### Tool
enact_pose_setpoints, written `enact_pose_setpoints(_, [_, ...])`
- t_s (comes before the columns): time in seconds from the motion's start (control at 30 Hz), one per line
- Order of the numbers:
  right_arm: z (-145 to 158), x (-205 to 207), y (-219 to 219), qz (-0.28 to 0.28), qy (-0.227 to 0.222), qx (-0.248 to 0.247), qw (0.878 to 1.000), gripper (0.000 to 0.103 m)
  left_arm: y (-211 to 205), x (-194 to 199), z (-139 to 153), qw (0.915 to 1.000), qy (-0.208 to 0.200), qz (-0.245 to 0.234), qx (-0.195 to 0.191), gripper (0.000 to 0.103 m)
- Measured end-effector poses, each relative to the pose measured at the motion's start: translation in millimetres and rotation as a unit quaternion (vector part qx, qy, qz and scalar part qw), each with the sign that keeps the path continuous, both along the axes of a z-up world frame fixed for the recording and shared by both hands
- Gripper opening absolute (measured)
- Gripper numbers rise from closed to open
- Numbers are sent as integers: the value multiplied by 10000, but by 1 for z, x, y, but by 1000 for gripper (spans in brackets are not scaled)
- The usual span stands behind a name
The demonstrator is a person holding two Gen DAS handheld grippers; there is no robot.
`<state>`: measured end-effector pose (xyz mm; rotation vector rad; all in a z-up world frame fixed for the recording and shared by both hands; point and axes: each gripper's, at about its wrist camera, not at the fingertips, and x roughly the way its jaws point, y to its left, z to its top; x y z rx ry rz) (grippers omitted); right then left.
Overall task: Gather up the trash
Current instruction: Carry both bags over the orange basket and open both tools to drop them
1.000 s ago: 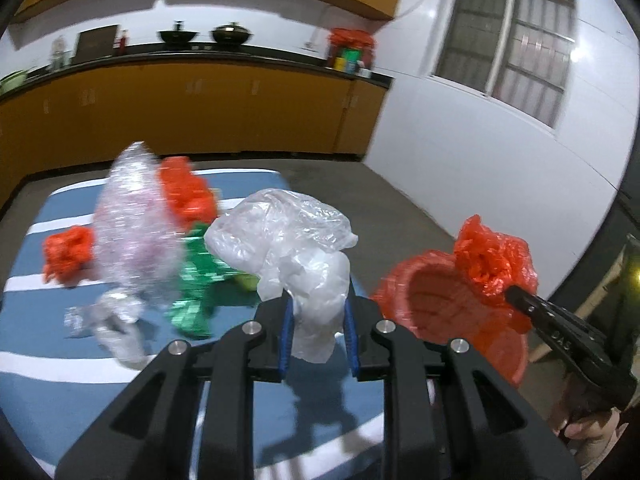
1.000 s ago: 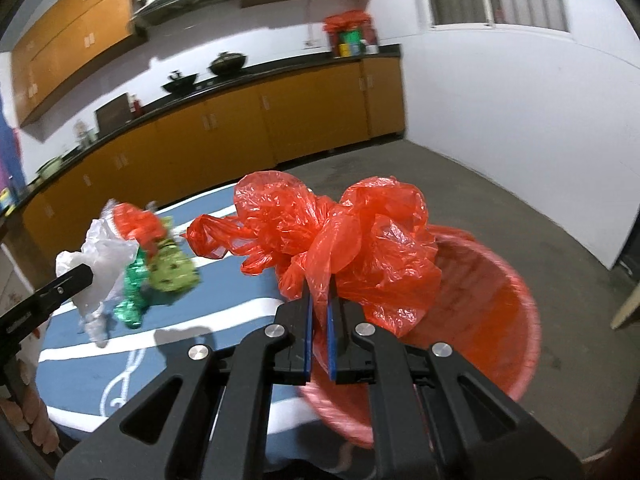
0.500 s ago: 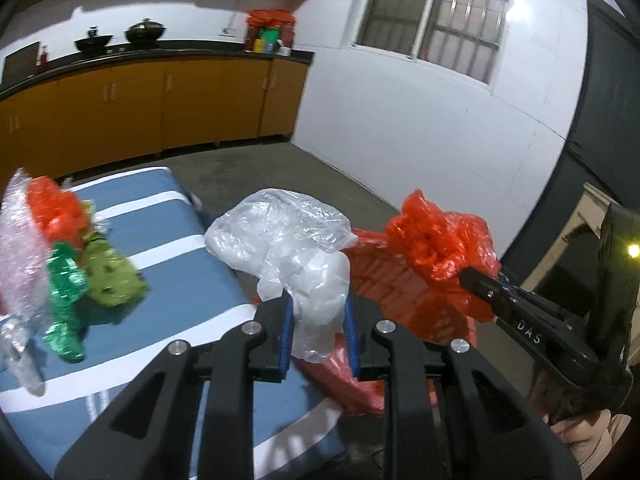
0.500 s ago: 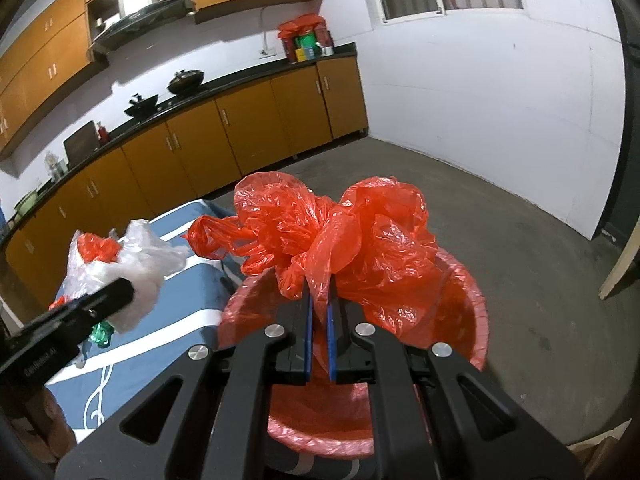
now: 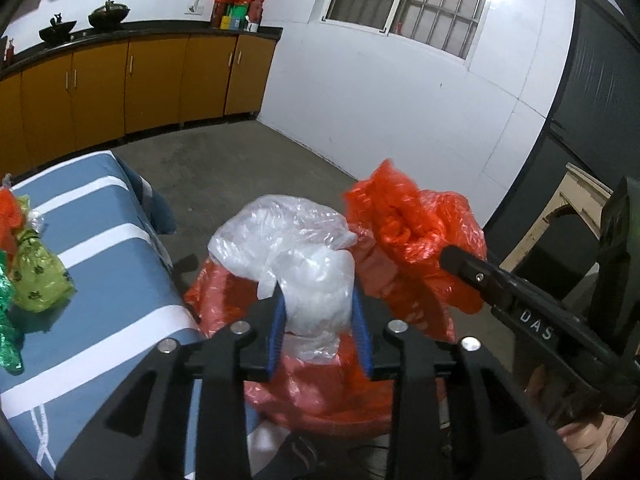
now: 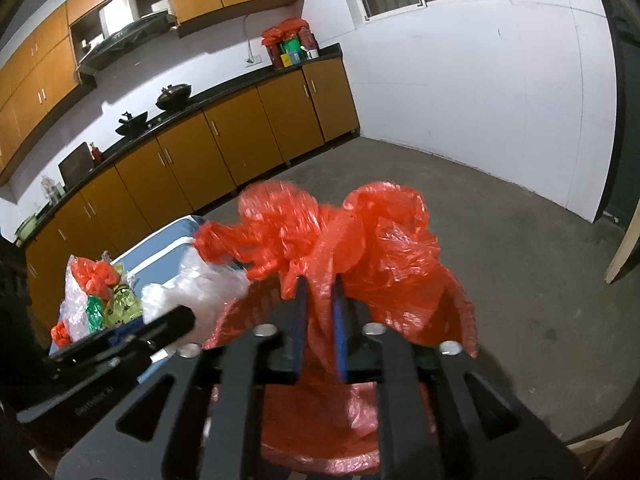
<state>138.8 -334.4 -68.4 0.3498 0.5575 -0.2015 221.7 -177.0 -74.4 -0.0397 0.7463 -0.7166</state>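
From the left wrist, the left gripper [image 5: 320,314], jaws just widening, loosely flanked one clear bag [image 5: 296,256] over the red bin [image 5: 320,396]; three bags lay at the table's [image 5: 100,264] left edge. From the right wrist, the right gripper [image 6: 319,322], jaws parting too, straddled one red bag [image 6: 352,248] above that bin [image 6: 316,432]

The red bin [image 5: 320,396] is mostly hidden behind a clear bag [image 5: 296,256] and a red bag [image 6: 352,248]. The green wrapper [image 5: 6,336] is cut off at the left edge. The far items on the counter [image 6: 292,50] are too small to tell.
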Motion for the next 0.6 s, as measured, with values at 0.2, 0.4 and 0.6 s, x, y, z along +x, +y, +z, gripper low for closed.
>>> enact_pose_setpoints(0.2, [0, -2, -7, -75, -50, -35, 10000, 52, 7, 4, -9, 9997, 119, 181, 122, 42])
enact_pose_setpoints(0.4, [1, -8, -10, -116, 10, -122, 9999, 52, 39, 3, -7, 9961, -68, 781, 411, 52])
enact_pose_setpoints(0.6, [8, -5, 7, 68, 7, -383, 9992, 52, 83, -3, -5, 9847, -338, 1502, 819, 59])
